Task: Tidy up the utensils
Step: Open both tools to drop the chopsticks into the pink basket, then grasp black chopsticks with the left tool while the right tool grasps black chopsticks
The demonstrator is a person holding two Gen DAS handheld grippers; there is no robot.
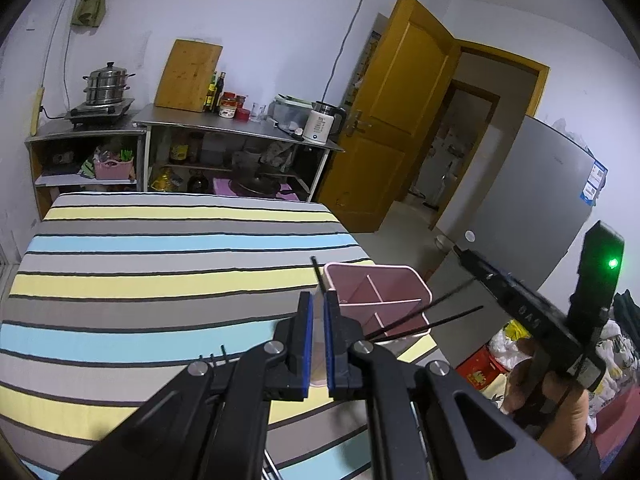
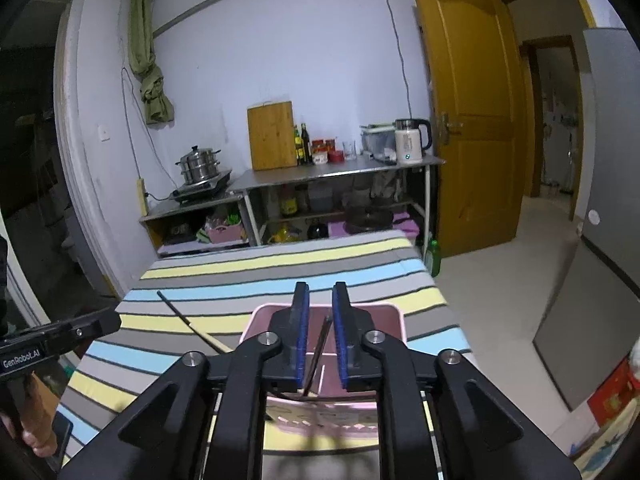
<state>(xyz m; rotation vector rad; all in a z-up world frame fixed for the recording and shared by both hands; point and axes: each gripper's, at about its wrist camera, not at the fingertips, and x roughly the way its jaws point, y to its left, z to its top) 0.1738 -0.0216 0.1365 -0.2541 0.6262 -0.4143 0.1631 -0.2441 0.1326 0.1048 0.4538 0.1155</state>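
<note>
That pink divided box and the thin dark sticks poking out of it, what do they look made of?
The pink divided box looks like moulded plastic: smooth matte walls, rounded rim, thin partitions. The thin dark sticks seem to be chopsticks, perhaps lacquered wood or plastic; they are too slim and dark to tell which.

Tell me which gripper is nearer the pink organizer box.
Right. The right gripper hangs directly over the pink organizer box, fingers above its compartments with dark chopsticks between them. The left gripper sits beside the box, on its left.
</note>
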